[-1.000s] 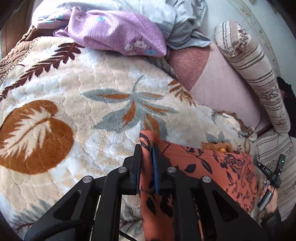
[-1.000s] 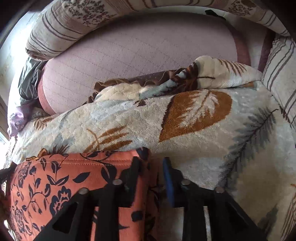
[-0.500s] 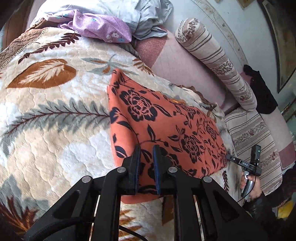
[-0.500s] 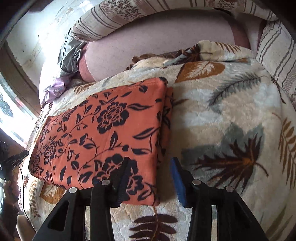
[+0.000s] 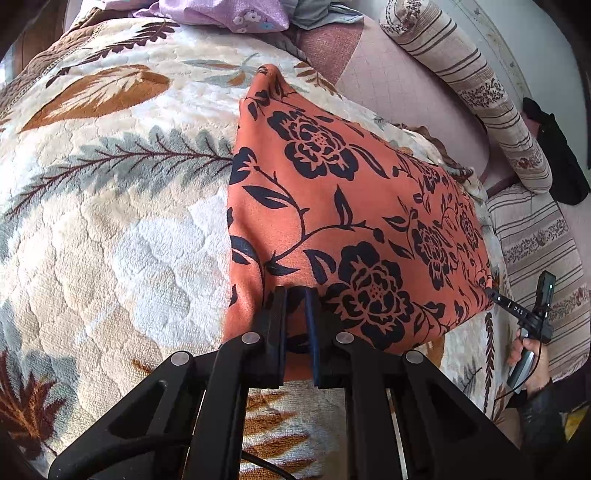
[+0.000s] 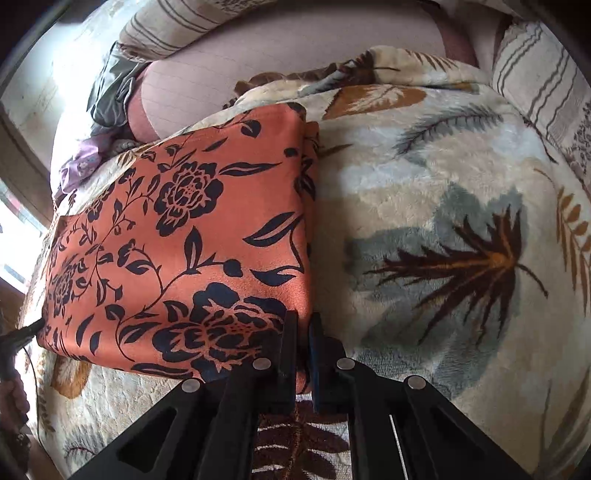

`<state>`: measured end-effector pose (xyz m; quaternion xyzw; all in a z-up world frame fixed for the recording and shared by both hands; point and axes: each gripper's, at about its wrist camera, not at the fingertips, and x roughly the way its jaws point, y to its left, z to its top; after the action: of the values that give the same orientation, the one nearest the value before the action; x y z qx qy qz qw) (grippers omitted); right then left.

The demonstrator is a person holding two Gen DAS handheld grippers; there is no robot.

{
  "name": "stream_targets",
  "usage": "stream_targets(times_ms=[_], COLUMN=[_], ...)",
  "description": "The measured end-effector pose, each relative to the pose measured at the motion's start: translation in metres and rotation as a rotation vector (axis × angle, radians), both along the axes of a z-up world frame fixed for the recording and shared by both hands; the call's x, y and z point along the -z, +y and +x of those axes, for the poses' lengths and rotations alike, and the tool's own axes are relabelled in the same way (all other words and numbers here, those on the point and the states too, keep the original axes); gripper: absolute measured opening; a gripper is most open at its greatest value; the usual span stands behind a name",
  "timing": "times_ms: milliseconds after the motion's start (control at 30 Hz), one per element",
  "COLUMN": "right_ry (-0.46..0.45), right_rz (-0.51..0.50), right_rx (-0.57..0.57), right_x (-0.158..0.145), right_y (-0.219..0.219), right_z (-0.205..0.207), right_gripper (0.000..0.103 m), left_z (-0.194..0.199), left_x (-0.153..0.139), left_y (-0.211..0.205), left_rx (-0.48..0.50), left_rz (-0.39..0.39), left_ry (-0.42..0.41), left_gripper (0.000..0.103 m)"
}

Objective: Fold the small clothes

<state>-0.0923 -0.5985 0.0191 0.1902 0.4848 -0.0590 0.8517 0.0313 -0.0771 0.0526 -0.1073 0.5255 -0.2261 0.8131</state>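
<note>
An orange garment with a black flower print point(image 5: 343, 206) lies folded on a plush leaf-pattern blanket point(image 5: 110, 229). My left gripper point(image 5: 296, 295) is shut on the garment's near edge by its left corner. In the right wrist view the same garment point(image 6: 177, 251) spreads to the left, and my right gripper point(image 6: 300, 321) is shut on its near right corner. The right gripper also shows in the left wrist view point(image 5: 524, 314), at the garment's right corner.
A purple flowered cloth point(image 5: 229, 14) and grey clothes point(image 5: 317, 11) lie at the far end. A pink mattress point(image 5: 406, 85) and a striped bolster point(image 5: 476, 85) lie to the right. A striped cushion point(image 6: 546, 85) borders the blanket.
Both grippers pulled back from the far edge to the near edge of the garment. The right gripper, open half a second ago, has shut on the near right corner.
</note>
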Motion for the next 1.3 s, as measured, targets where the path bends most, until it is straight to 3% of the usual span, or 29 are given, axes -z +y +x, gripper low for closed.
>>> stream_targets(times_ms=[67,167,267,367,500,633,733,833,967,1100,1200,1267,1300], right_ry=[-0.005,-0.013,-0.087,-0.12,-0.115,-0.105,-0.096,-0.068,-0.068,-0.139,-0.089,0.009,-0.012], right_rz=[0.0,-0.084,-0.122,-0.075,-0.043,-0.031,-0.05,-0.104,-0.097,-0.07,-0.078,-0.107,-0.147], right_rx=[0.009,0.048,0.041,-0.017,-0.111,-0.172,-0.171,-0.191,-0.188,-0.273,-0.309,-0.343,-0.364], right_x=[-0.009,-0.033,-0.061,-0.071,-0.061,-0.043,-0.029,-0.017,-0.033,-0.052,-0.038,-0.016,-0.017], right_y=[-0.001,-0.003,0.001,0.02,0.071,0.117,0.13,0.13,0.13,0.156,0.176,0.187,0.193], right_z=[0.0,0.002,0.015,0.055,0.118,0.163,0.18,0.191,0.187,0.175,0.184,0.194,0.192], right_gripper=[0.005,0.028,0.034,0.034,0.034,0.034,0.034,0.034,0.034,0.034,0.034,0.037,0.039], left_z=[0.0,0.001,0.017,0.04,0.069,0.096,0.118,0.122,0.11,0.123,0.133,0.132,0.129], left_x=[-0.015,-0.046,-0.059,-0.049,-0.027,-0.003,0.016,0.011,-0.015,-0.01,0.009,0.005,-0.002], left_y=[0.001,-0.006,-0.035,-0.079,-0.133,-0.156,-0.143,-0.128,-0.108,-0.083,-0.06,-0.042,-0.034], left_rx=[0.006,0.03,0.091,0.155,0.214,0.192,0.129,0.092,0.082,0.005,-0.047,-0.066,-0.079], left_rz=[-0.019,-0.056,-0.08,-0.057,-0.04,0.061,0.026,-0.037,-0.014,0.04,0.071,0.009,0.004], left_ry=[-0.017,-0.099,-0.122,-0.105,-0.077,-0.071,-0.01,0.003,-0.086,-0.06,0.002,0.009,-0.013], left_gripper=[0.011,0.011,0.011,0.011,0.011,0.011,0.009,0.009,0.009,0.009,0.009,0.009,0.009])
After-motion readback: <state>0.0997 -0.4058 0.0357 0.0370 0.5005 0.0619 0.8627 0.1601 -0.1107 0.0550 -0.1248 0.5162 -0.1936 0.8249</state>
